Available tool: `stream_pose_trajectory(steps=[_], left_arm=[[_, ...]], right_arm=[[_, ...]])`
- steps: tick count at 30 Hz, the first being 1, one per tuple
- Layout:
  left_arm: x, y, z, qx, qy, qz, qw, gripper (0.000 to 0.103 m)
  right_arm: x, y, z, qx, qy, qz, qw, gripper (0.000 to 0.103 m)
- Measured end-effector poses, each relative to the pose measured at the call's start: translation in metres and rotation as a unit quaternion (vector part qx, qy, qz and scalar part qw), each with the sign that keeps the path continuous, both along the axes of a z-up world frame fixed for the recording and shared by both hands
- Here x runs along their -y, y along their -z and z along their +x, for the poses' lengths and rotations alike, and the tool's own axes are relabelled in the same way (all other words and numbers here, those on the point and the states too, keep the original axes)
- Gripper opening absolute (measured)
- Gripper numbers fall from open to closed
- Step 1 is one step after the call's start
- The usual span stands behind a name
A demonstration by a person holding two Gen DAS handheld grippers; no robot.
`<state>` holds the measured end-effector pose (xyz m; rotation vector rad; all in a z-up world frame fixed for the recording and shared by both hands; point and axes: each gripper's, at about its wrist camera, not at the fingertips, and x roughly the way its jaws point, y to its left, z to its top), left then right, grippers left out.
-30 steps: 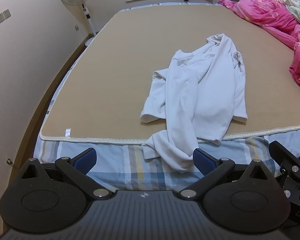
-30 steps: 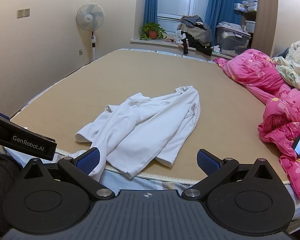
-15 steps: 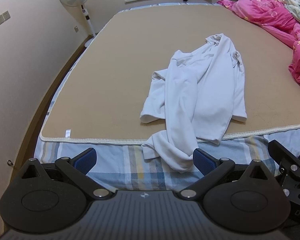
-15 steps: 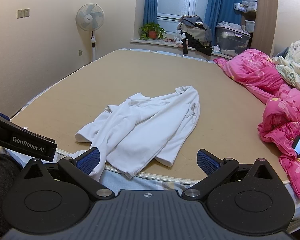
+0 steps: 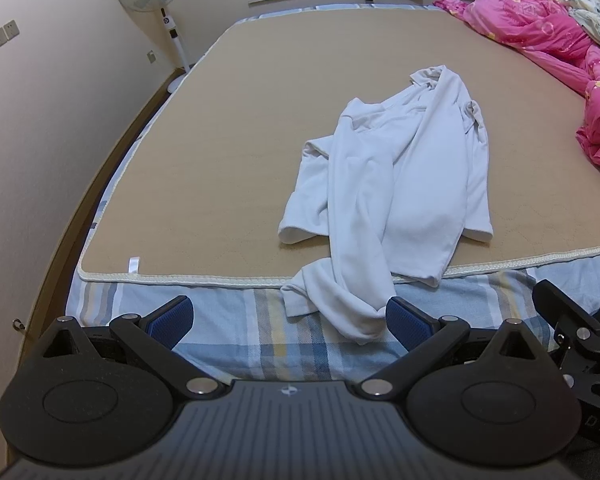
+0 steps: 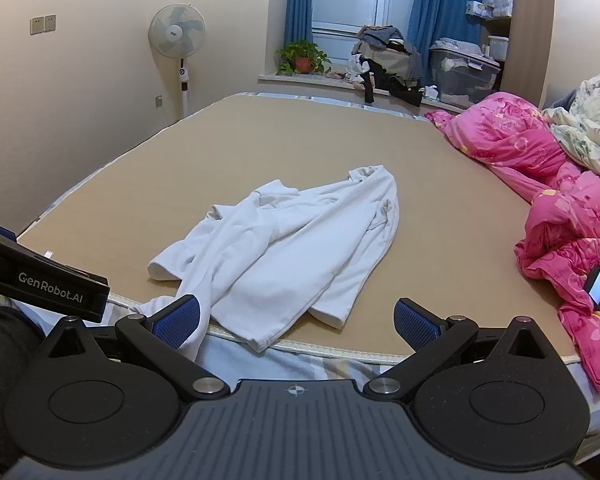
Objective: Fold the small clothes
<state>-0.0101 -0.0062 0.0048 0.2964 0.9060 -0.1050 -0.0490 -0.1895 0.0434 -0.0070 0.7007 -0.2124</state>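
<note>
We hold the left gripper (image 5: pixel 290 322) and the right gripper (image 6: pixel 296 318) with jaws spread wide, gripping nothing. The white garment (image 5: pixel 396 200) lies crumpled (unfolded) on the tan mat (image 5: pixel 228 160), one sleeve (image 5: pixel 340 308) trailing over the mat's near edge onto the plaid sheet (image 5: pixel 240 320), just beside the left gripper's right fingertip (image 5: pixel 404 316).

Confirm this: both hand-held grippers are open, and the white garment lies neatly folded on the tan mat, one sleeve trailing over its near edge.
Not folded. The left wrist view shows the white garment crumpled and twisted on the tan mat. The rest holds: the left hand-held gripper and right hand-held gripper are open, and one sleeve trails over the near edge.
</note>
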Motion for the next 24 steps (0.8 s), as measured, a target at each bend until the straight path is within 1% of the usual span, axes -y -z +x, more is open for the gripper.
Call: stream_pose_trajectory(steps=[6, 24], left_arm=[[-0.0004, 0.0010, 0.0005, -0.001, -0.001, -0.002, 1.0000, 0.102], [-0.0004, 0.0035, 0.0033, 0.000, 0.001, -0.002, 1.0000, 0.102]], right_arm=[[-0.0003, 0.0050, 0.0034, -0.004, -0.002, -0.001, 1.000, 0.102], [0.0009, 0.0058, 0.0047, -0.005, 0.001, -0.002, 1.000, 0.102]])
